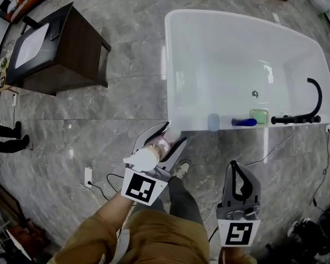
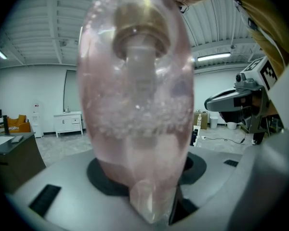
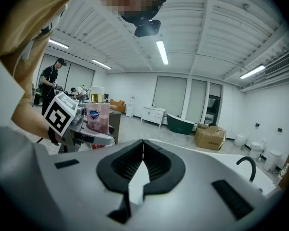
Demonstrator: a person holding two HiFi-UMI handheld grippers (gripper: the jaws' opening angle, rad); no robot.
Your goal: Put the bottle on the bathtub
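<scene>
A pink translucent pump bottle (image 1: 160, 147) with a white pump head stands upright between the jaws of my left gripper (image 1: 175, 133), which is shut on it. They hang over the floor just short of the white bathtub's (image 1: 187, 126) near rim. In the left gripper view the bottle (image 2: 135, 105) fills the middle. Seen from the right gripper view, the bottle (image 3: 98, 115) shows at the left with a blue label. My right gripper (image 1: 234, 168) is lower right, below the tub's rim, jaws shut with nothing between them (image 3: 143, 147).
On the tub's near rim lie a pale blue container (image 1: 213, 121), a dark blue item (image 1: 245, 122), a green soap (image 1: 259, 115) and a black faucet (image 1: 303, 117). A dark cabinet (image 1: 60, 48) stands at the left. Cables and a socket (image 1: 88, 176) lie on the grey floor.
</scene>
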